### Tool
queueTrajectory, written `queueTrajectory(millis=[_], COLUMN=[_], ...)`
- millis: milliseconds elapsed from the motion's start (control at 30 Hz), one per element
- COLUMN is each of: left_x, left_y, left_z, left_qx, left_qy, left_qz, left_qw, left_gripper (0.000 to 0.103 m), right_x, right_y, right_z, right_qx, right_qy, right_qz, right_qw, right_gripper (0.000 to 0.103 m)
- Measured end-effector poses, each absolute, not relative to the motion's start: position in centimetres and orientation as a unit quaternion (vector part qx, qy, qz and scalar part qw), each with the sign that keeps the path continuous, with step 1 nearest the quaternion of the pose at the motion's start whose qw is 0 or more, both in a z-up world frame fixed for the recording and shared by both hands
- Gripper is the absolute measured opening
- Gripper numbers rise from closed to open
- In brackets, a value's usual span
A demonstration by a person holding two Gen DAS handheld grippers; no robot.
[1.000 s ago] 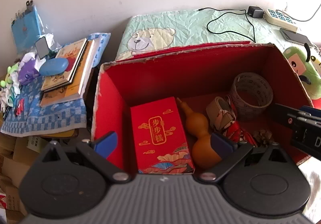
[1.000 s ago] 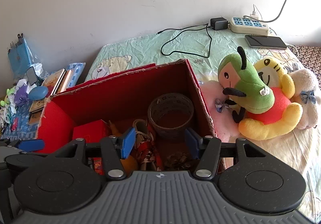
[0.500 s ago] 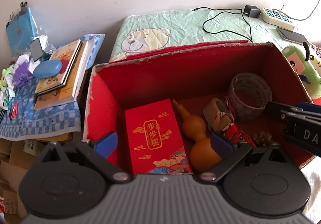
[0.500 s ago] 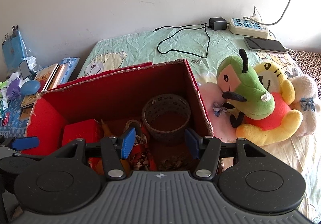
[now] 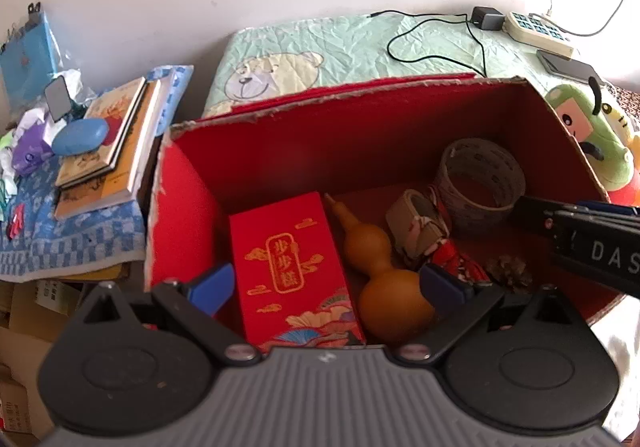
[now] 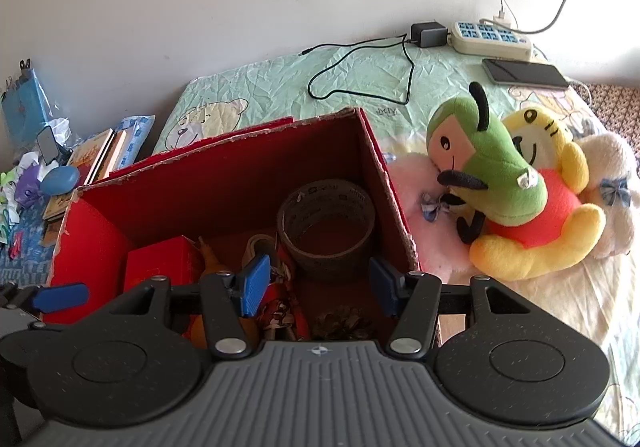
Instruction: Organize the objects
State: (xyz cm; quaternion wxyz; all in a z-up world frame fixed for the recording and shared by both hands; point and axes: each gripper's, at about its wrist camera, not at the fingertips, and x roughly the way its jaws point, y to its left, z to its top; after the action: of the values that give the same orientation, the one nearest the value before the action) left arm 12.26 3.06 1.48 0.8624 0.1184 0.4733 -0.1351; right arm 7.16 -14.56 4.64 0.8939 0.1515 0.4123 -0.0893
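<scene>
- While both tools hang over the red box [image 5: 552, 115], the left gripper [image 5: 326, 283] has its 2 fingers spread wide apart with nothing between them, and the right gripper [image 6: 318, 283] is likewise parted and empty.
- Inside the box, from its left side to its right, lie a red gift carton [image 5: 288, 267], a gourd [image 5: 380, 267], a patterned cloth bundle [image 5: 424, 231], a tape roll [image 5: 480, 179] and a small pine cone [image 5: 508, 273].
- Carton and gourd lie directly ahead of the left gripper, their long axes running away from it, roughly along its fingers.
- My guess is the left tool is nearer those 2, while the right one looks onto the tape roll [image 6: 326, 227].
- Plush toys [image 6: 504, 183] sit outside on the bedsheet [image 6: 280, 87], just beside the box's right wall, nearer the right gripper.
</scene>
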Motion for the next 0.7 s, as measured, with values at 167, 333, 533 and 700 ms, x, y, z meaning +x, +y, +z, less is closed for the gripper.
queueTrajectory(millis=[167, 333, 533, 700], left_x=[12.02, 11.97, 12.05, 12.21], left_y=[2.82, 2.71, 2.78, 2.85], left_z=[1.34, 1.19, 1.02, 0.80], left_qx=[0.118, 0.117, 0.117, 0.114], left_qy=[0.475, 0.478, 0.482, 0.487], left_qz=[-0.141, -0.143, -0.142, -0.140], left_qw=[0.860, 0.858, 0.857, 0.854], left_gripper=[0.100, 0.100, 0.100, 0.100], right_x=[7.12, 7.17, 7.12, 7.05], right_y=[-14.83, -14.87, -15.00, -15.20], right_z=[4.51, 4.37, 4.29, 4.16], right_qx=[0.163, 0.172, 0.176, 0.178], right_qy=[0.414, 0.417, 0.415, 0.415], right_qz=[-0.086, -0.081, -0.080, -0.082], right_qw=[0.891, 0.889, 0.889, 0.888], right_gripper=[0.058, 0.058, 0.057, 0.057])
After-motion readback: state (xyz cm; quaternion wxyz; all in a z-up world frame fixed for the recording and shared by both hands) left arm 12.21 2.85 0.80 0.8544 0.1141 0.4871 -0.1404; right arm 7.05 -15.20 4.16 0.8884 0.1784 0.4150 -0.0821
